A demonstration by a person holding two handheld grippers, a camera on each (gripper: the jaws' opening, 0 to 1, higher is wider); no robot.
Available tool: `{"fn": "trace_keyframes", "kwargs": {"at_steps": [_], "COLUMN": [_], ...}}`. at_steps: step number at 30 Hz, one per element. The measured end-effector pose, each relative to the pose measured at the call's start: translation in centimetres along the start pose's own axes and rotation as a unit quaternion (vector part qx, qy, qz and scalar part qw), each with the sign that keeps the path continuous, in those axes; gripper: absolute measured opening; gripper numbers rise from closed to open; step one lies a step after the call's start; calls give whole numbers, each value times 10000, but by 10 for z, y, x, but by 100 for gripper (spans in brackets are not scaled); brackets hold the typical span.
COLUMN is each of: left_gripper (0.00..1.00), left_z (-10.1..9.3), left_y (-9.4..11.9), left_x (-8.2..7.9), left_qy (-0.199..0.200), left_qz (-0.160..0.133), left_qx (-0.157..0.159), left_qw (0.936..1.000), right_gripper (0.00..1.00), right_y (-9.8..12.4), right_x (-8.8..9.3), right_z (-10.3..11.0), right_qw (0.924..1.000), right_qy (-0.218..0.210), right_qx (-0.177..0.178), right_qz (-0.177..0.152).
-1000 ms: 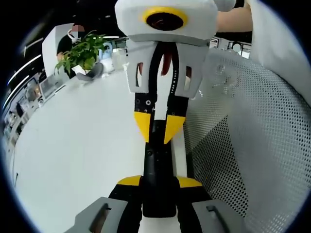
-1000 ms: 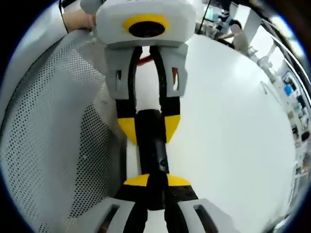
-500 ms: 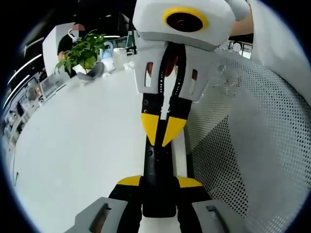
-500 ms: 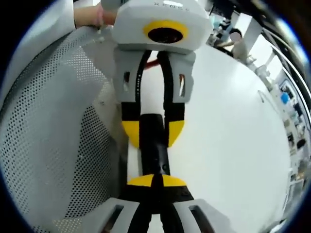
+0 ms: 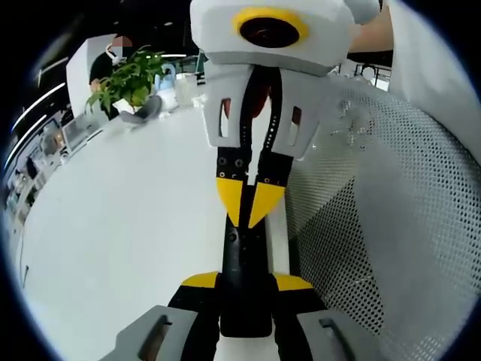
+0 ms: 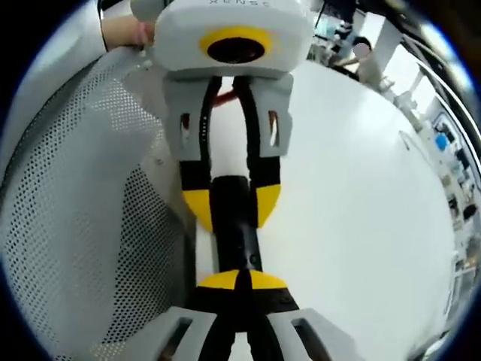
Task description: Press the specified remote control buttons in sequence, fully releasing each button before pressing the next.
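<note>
The remote control (image 5: 244, 259) is a long, narrow black bar, its face plain and dark with one small round button just visible near the pressing tips; no labels can be read. It is held out lengthwise between the two grippers, above the white desk (image 5: 113, 226).

In the left gripper view, the left gripper (image 5: 246, 282) has its yellow-padded jaws set to either side of the near end of the remote control, clamping it. From beyond, the right gripper (image 5: 250, 207) points back at the camera with its yellow tips drawn together into a wedge, touching the remote control's upper face.

In the right gripper view, the right gripper (image 6: 237, 280) has its yellow tips pinched together with no gap, resting on the black remote control (image 6: 234, 226), while the left gripper (image 6: 231, 207) grips the far end between its yellow pads.

A white perforated mesh panel (image 5: 376, 226) stands just beside the grippers. A leafy green plant (image 5: 128, 79) sits well beyond the left gripper, at the far edge of the desk.
</note>
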State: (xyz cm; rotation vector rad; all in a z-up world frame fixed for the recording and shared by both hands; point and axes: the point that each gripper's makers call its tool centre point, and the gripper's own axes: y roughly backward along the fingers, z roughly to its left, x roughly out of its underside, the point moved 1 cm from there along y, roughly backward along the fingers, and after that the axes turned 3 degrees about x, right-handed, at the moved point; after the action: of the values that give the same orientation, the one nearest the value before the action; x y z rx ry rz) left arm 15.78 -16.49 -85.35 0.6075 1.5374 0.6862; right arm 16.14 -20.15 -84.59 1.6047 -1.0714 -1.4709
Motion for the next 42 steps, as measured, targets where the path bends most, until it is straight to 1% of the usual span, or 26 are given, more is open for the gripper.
{"fn": "trace_keyframes", "kwargs": {"at_steps": [2, 5, 8, 13, 16, 21, 24, 27, 32, 35, 42], "left_gripper": [25, 25, 25, 25, 25, 25, 25, 25, 25, 25, 25], "left_z": [0, 0, 0, 0, 0, 0, 0, 0, 0, 0, 1], "left_y": [0, 0, 0, 0, 0, 0, 0, 0, 0, 0, 0], "left_x": [0, 0, 0, 0, 0, 0, 0, 0, 0, 0, 0], "left_qy": [-2, -3, -5, 0, 8, 11, 13, 20, 14, 15, 13], "left_qz": [4, 3, 6, -4, -10, -11, -12, -12, -15, -17, -21], "left_qx": [1, -1, -1, -1, -5, -9, -13, -17, -13, -13, -10], "left_qw": [10000, 10000, 10000, 10000, 10000, 10000, 10000, 10000, 10000, 10000, 10000], "right_gripper": [0, 0, 0, 0, 0, 0, 0, 0, 0, 0, 0], "right_y": [0, -1, 0, 1, 2, 2, 3, 3, 6, 5, 3], "right_x": [0, -1, 0, 0, 0, 0, 2, 4, 10, 10, 9], "right_z": [1, 3, 2, 1, -1, 0, -2, -2, -1, -1, -2], "right_qw": [10000, 9998, 9996, 9994, 9984, 9984, 9987, 9987, 9991, 9989, 9997], "right_qy": [-1, 163, 179, -90, -414, -341, -245, -316, -309, -369, -207], "right_qx": [45, 145, 206, 275, 264, 282, 349, 302, 241, 223, 76], "right_qz": [-3, 36, 24, -170, -295, -343, -264, -257, -164, -166, 109]}}
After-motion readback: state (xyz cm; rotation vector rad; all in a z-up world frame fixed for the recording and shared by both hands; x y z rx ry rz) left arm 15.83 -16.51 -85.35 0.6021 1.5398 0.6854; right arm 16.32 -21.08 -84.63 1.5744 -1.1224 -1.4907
